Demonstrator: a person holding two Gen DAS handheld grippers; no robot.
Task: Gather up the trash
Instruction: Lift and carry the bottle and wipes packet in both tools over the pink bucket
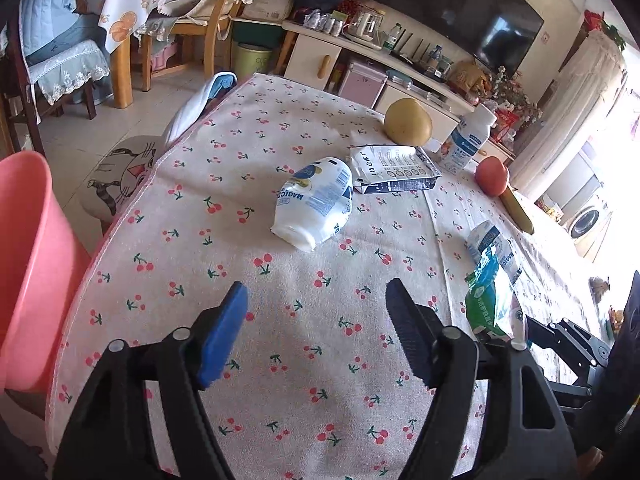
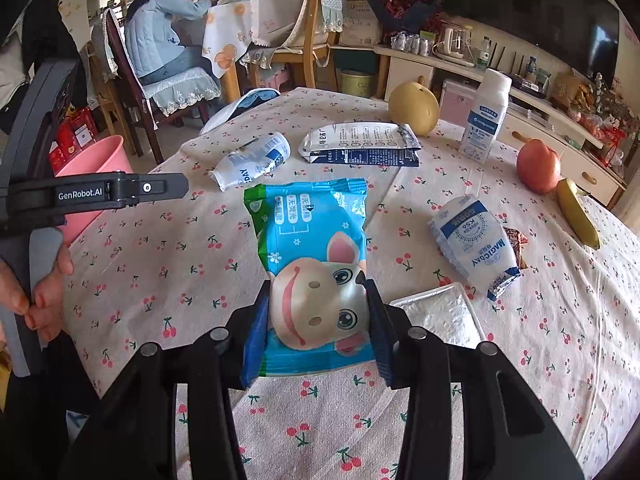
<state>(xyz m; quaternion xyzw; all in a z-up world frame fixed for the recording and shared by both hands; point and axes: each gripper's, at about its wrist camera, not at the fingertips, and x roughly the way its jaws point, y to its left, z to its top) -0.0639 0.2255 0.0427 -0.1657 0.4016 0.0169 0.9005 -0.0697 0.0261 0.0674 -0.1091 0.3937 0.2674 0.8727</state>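
Between the right gripper's (image 2: 318,312) closed jaws sits the blue wet-wipe pack (image 2: 310,256); slick film could slip free. Ahead of the left gripper's (image 1: 316,320) wide, empty jaws lies a crushed white pouch (image 1: 314,204).

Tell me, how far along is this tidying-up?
Early, it seems. Nothing visibly done: the pink bin's inside is out of view. In hand: the right gripper is shut on a blue wipes pack; the left gripper is open and holds nothing. Left on the table: two crushed Magicday pouches, a flattened carton and a foil tray.
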